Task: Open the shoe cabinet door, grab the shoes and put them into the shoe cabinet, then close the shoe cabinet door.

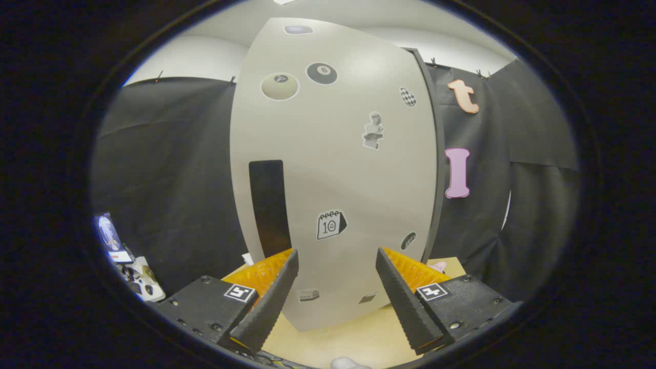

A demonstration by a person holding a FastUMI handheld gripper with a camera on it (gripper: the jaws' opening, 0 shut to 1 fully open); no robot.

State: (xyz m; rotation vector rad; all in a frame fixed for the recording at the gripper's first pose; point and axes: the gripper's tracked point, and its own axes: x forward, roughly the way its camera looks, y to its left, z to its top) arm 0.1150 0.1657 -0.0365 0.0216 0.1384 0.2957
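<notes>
A tall pale shoe cabinet stands upright just beyond my fingers, its sticker-covered door shut. A dark vertical handle slot runs down the door's left side, right above the left finger. My gripper is open, nothing between its fingers, with the door's lower part seen through the gap. A small white rounded thing peeks up below the fingers; I cannot tell whether it is a shoe.
The cabinet rests on a light wooden floor. Black cloth walls close in on both sides. A cluttered spot with a screen and white gear sits low at the left. A small pink item lies behind the right finger.
</notes>
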